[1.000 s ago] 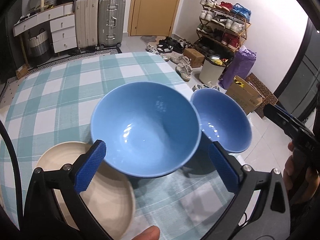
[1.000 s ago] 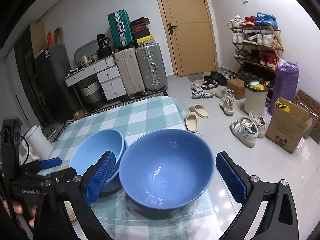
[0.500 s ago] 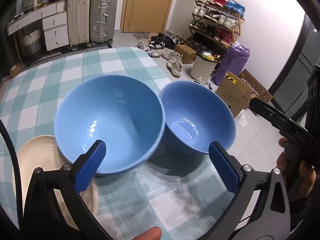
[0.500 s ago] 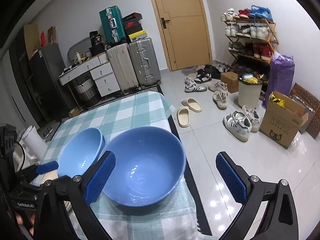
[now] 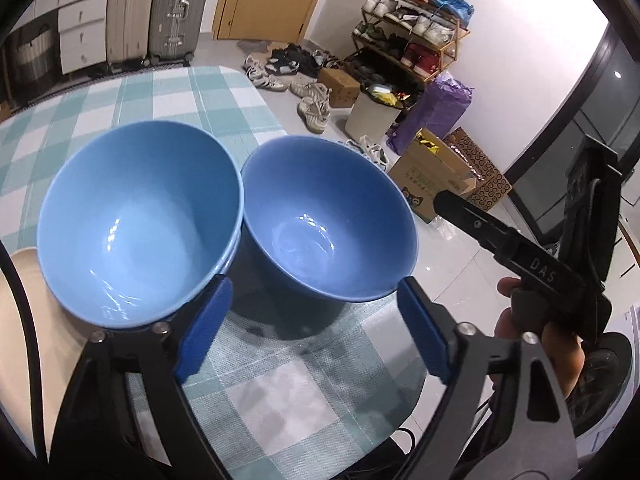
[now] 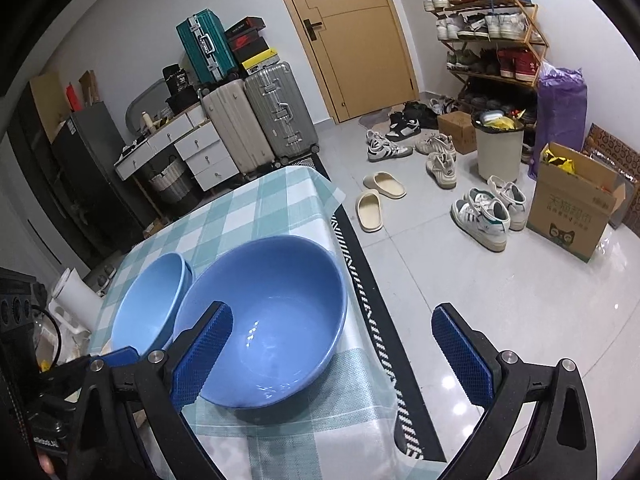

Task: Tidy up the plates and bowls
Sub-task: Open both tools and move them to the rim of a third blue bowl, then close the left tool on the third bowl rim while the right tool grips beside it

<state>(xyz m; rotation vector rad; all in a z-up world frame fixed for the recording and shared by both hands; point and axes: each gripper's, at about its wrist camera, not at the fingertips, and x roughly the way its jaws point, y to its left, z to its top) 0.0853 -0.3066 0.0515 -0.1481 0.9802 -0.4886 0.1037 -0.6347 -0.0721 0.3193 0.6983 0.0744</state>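
Here, two blue bowls sat side by side on the counter (image 5: pixel 280 392), which wore a teal-and-white checked cloth. In the left wrist view the lighter blue bowl (image 5: pixel 140 220) stood on the left and the darker blue bowl (image 5: pixel 328 220) on the right, their rims touching or very nearly so. A cream plate (image 5: pixel 18 320) lay at the far left edge, partly tucked behind the lighter bowl.

The left gripper (image 5: pixel 308 328) hung over the near side of the darker bowl, and its jaws were closing. The bowl's near rim sat between the two blue pads, but the pads were not yet pressing on it (the right pad looked just at the rim; contact could not be told).

The right gripper (image 6: pixel 332 348) pointed down at the same darker bowl from the other side. Its jaws stood released and wide: the left pad overlapped the bowl's near-left rim in the picture, while the right pad hung out over the tiled floor (image 6: pixel 500 300), past the counter's edge. Nothing was held.

A person's hand (image 5: pixel 540 344) showed at the right of the left wrist view, wrapped round the black handle of the right gripper.
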